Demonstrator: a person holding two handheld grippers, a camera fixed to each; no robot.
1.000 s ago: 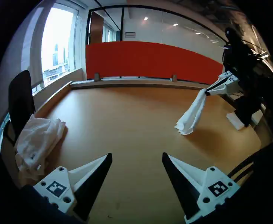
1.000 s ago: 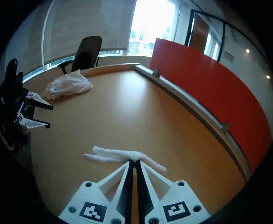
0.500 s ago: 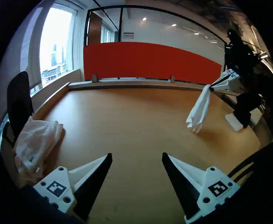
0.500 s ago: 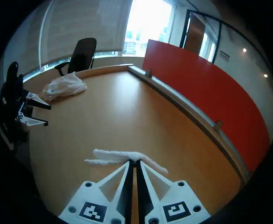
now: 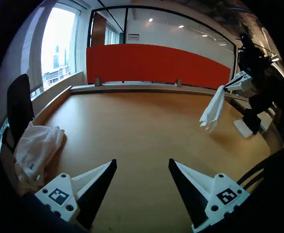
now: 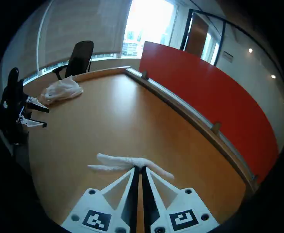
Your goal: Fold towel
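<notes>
1. Left gripper view: your left tool (image 5: 142, 163) hovers low over the desk (image 5: 142, 116), fingers spread wide, released and holding nothing. Far to the right, your right tool (image 5: 224, 88) dangles the white towel (image 5: 213, 110) above the desk. A crumpled white heap (image 5: 37, 149) lies at the left edge.
2. Right gripper view: your right tool's fingers are clenched on the towel, which drapes sideways just past their tips.

The white towel (image 5: 213, 112) is in the air, pinched at its top between the fingers of the right gripper (image 6: 140, 168). It hangs limp, bunched into a narrow drape, with its ragged lower end seemingly clear of the wooden bench (image 5: 142, 124).
</notes>
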